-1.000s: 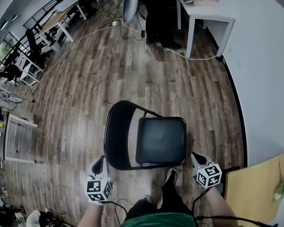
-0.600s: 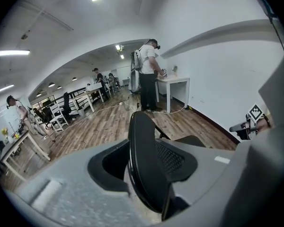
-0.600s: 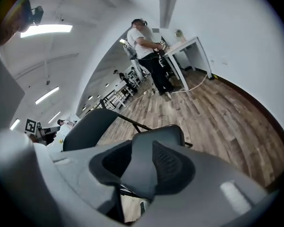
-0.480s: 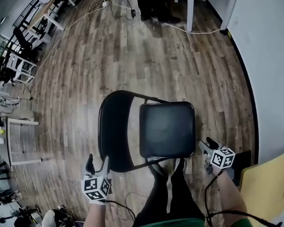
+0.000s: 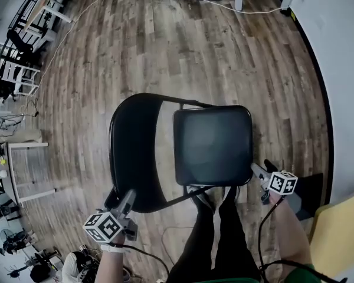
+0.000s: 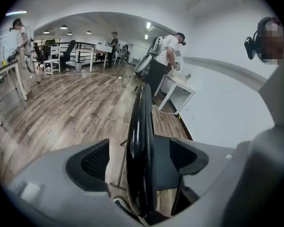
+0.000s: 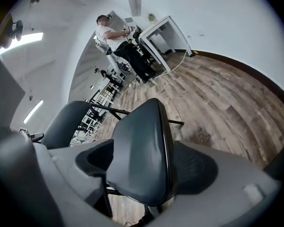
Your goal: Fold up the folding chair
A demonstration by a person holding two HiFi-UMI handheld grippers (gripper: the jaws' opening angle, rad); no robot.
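the folding chair (image 5: 212,146) stands fully open on the wood-plank floor (image 5: 183,46) at my feet, nothing folded yet. my left gripper (image 5: 127,198), jaws just spread wide, straddles the backrest (image 5: 133,152) edge without pinching it, while my right gripper (image 5: 258,171), jaws also just opening, brackets the seat (image 7: 142,150) ungripped. both grips and the whole fold remain, i judge, in an open office of white tables (image 6: 182,82), trailing cable (image 5: 76,25) and a white wall (image 5: 336,52).
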